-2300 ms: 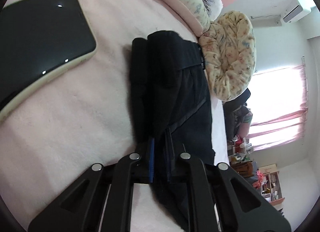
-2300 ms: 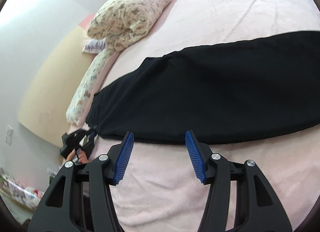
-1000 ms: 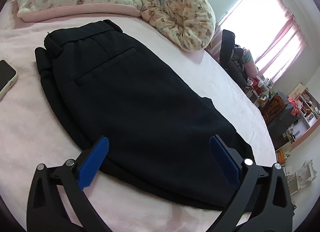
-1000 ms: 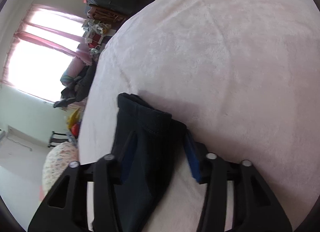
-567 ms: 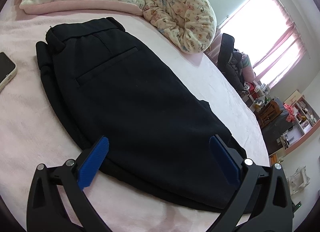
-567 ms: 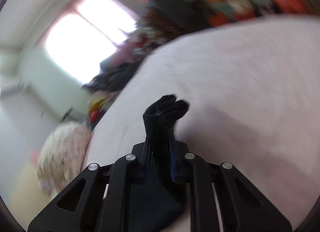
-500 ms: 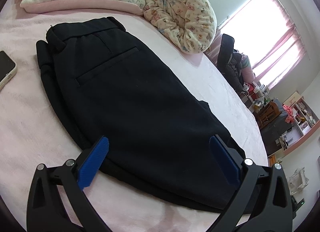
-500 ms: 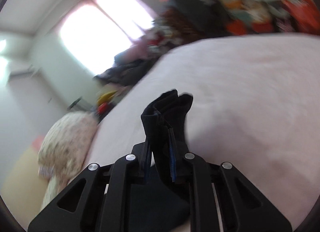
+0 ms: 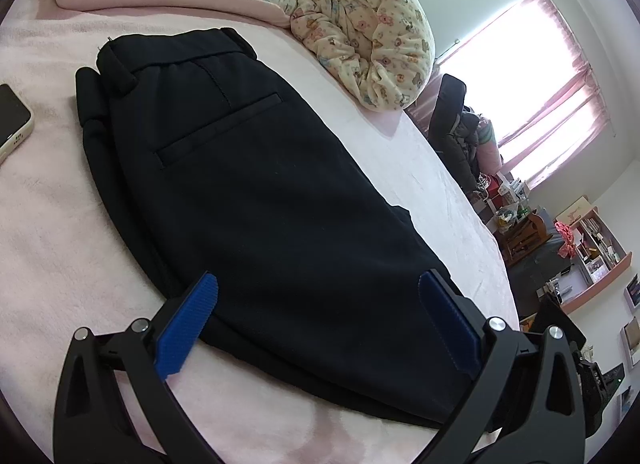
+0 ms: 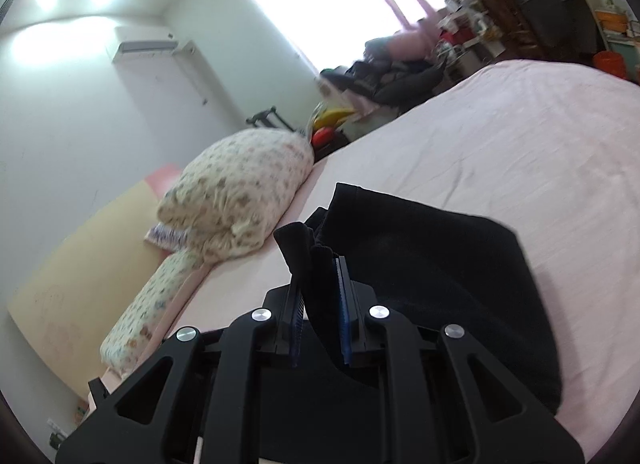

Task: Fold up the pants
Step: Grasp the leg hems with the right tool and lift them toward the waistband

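Black pants (image 9: 272,199) lie flat on the pink bed, waistband at the far end near the pillows, back pocket facing up. My left gripper (image 9: 318,316) is wide open and empty, its blue pads (image 9: 188,320) straddling the near part of the pants just above the cloth. My right gripper (image 10: 320,300) is shut on the leg end of the pants (image 10: 432,264), holding a bunched cuff lifted off the bed, with the fabric draping away to the right.
A phone (image 9: 10,119) lies on the bed left of the waistband. Floral pillows (image 9: 368,35) line the head of the bed, and one pillow (image 10: 240,187) shows in the right wrist view. Cluttered shelves and a window stand beyond the bed's edge.
My right gripper closed on the pants' leg end and lifted it, swinging toward the pillows. My left gripper let go of the pants earlier and has stayed open and nearly still.
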A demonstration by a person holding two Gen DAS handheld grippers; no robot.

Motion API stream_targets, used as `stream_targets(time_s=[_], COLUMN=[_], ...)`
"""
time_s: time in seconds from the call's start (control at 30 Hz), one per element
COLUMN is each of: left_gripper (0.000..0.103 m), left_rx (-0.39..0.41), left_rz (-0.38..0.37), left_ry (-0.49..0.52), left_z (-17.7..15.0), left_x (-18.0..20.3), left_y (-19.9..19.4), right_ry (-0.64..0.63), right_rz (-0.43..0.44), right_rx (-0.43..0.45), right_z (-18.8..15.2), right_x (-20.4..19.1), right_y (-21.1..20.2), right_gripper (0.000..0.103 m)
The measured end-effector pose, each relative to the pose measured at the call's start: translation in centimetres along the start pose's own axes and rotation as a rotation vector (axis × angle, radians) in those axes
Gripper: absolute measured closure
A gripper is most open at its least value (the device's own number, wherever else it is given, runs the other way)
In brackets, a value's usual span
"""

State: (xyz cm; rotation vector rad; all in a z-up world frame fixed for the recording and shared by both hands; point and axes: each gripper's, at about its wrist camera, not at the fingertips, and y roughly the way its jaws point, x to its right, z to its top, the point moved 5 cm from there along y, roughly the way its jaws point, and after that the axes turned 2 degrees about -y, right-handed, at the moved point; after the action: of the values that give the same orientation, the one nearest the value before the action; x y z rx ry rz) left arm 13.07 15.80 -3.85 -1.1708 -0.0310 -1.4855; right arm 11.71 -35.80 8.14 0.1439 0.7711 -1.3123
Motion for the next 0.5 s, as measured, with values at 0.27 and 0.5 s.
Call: stream_targets(time_s=[0.27,0.5], left_gripper=[0.002,0.002], left_rx=[-0.006,-0.009], left_rz=[-0.012,-0.016], left_ry=[-0.016,-0.023], left_z=[0.0,0.1], left_x=[0.0,-0.1], left_y=[0.0,-0.1], right_ry=[-0.06,-0.089], right_rz=[0.052,0.072], right_rx=[-0.115,-0.183], right_z=[-3.6,-6.6], right_x=[-4.5,-6.7], right_y=[4.0,6.3], right_gripper=[0.087,0.087])
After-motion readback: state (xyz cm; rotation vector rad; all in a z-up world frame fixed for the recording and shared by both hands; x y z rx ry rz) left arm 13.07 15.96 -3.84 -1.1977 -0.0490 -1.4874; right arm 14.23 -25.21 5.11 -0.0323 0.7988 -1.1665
